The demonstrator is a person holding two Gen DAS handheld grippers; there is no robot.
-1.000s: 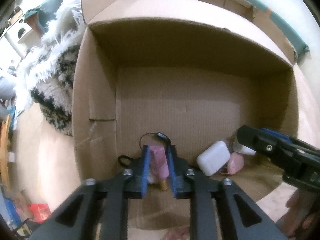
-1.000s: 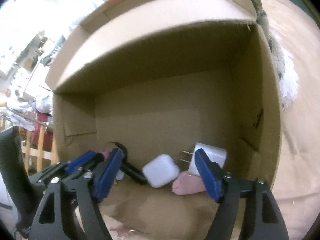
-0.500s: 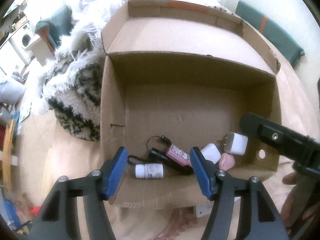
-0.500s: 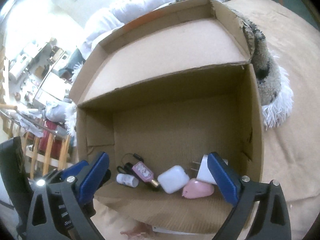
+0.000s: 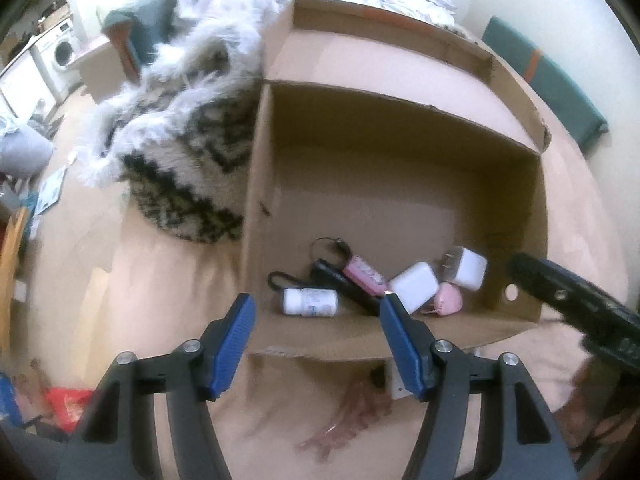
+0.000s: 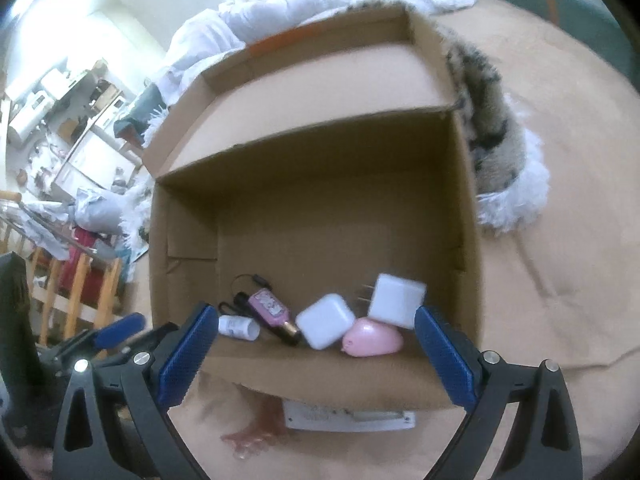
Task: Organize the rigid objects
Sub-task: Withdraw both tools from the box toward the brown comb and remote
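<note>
An open cardboard box (image 5: 256, 200) lies on a beige sheet. Along its near wall lie a white pill bottle (image 5: 310, 302), a black stick-shaped object (image 5: 344, 286), a pink bottle (image 5: 364, 276), a white square case (image 5: 414, 287), a white plug charger (image 5: 466, 268) and a pink egg-shaped item (image 5: 450, 299). My left gripper (image 5: 316, 312) hangs open above the box's near edge, holding nothing. The right wrist view shows the same box (image 6: 466, 220), pill bottle (image 6: 239, 327), pink bottle (image 6: 270, 308), case (image 6: 326, 321), charger (image 6: 396, 300) and pink item (image 6: 372, 343). My right gripper (image 6: 316, 320) is wide open and empty.
A fluffy black-and-white blanket (image 5: 188, 160) presses against the box's left side. White bedding is heaped behind the box. A white label (image 6: 348, 420) and a reddish tassel (image 5: 348, 416) lie on the sheet in front of it. A teal cushion (image 5: 552, 80) sits far right.
My left gripper let go of the pink bottle, which now lies in the box. Both grippers opened wider and rose back out of the box.
</note>
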